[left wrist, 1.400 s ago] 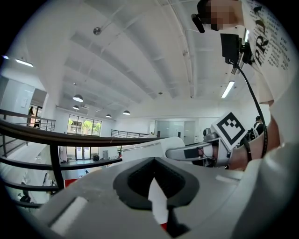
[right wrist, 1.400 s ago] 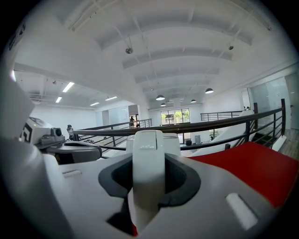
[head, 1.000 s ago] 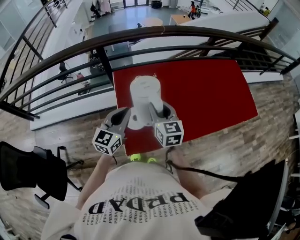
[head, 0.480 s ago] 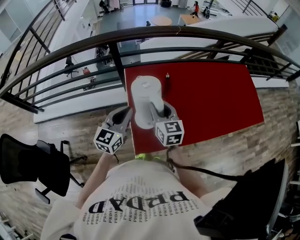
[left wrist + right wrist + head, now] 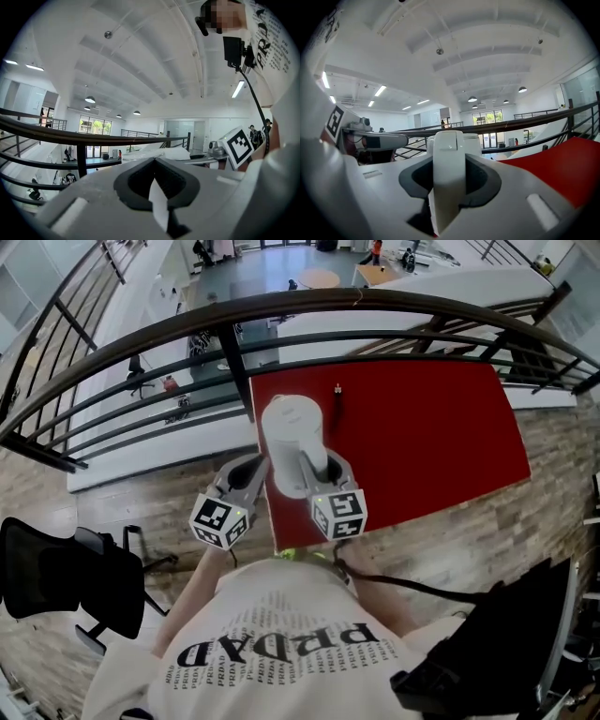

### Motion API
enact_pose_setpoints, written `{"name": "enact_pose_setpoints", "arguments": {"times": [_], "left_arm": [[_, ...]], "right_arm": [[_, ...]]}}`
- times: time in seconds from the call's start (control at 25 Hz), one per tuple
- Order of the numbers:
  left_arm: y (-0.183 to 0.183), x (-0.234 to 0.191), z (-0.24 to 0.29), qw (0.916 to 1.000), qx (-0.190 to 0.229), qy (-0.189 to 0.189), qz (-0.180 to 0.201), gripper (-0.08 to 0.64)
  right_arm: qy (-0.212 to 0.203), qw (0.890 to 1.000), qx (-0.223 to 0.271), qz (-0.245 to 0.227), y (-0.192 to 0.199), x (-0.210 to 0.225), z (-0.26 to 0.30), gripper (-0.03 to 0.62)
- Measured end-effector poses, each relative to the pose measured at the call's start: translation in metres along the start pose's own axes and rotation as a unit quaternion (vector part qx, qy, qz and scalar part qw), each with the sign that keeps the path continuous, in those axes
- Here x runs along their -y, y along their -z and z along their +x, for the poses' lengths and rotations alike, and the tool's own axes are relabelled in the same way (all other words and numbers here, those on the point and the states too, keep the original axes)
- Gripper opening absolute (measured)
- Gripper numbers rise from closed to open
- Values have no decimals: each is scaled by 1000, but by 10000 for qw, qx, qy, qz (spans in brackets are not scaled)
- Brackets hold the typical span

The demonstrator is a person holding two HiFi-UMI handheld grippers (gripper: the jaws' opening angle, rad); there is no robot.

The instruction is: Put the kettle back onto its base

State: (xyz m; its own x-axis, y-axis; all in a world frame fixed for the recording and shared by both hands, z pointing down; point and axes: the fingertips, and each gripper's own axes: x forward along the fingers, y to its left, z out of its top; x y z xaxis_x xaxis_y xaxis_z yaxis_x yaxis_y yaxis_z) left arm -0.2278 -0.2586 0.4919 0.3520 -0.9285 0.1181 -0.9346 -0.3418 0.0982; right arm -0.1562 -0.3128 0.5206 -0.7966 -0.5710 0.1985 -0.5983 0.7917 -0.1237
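Standing upright, long axis vertical, the white kettle shows over the left edge of the red table, lid closed, handle toward the frame's bottom. The right gripper pinches that handle. The left gripper, just beside the body, has its jaws pressed together, empty. The shirt lettering is upside down, not surely legible.

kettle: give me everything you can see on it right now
The kettle is white and plastic-looking, a plain cylinder with a flat lid that is shut. It stands upright. Its broad handle faces the person and sits between the jaws of the right gripper, which clamp it. The left gripper is close beside its left side; contact can't be told. The kettle is over the near left edge of the red table; whether it rests there or hangs isn't clear.
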Motion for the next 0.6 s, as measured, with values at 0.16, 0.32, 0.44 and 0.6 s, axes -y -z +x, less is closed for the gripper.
{"name": "enact_pose_setpoints", "arguments": {"times": [0.16, 0.32, 0.44, 0.6], "left_arm": [[0, 4, 5, 9999, 33, 110, -24, 6], [0, 12, 10, 9998, 54, 185, -42, 6], [-3, 14, 12, 9997, 97, 204, -56, 6], [-6, 19, 14, 9996, 123, 252, -65, 6]], "right_arm": [[33, 10000, 75, -10, 4, -1, -5, 129], [33, 10000, 46, -4, 10, 1, -13, 129], [-30, 10000, 15, -34, 13, 1, -18, 127], [-83, 9999, -59, 31, 18, 2, -22, 127]]}}
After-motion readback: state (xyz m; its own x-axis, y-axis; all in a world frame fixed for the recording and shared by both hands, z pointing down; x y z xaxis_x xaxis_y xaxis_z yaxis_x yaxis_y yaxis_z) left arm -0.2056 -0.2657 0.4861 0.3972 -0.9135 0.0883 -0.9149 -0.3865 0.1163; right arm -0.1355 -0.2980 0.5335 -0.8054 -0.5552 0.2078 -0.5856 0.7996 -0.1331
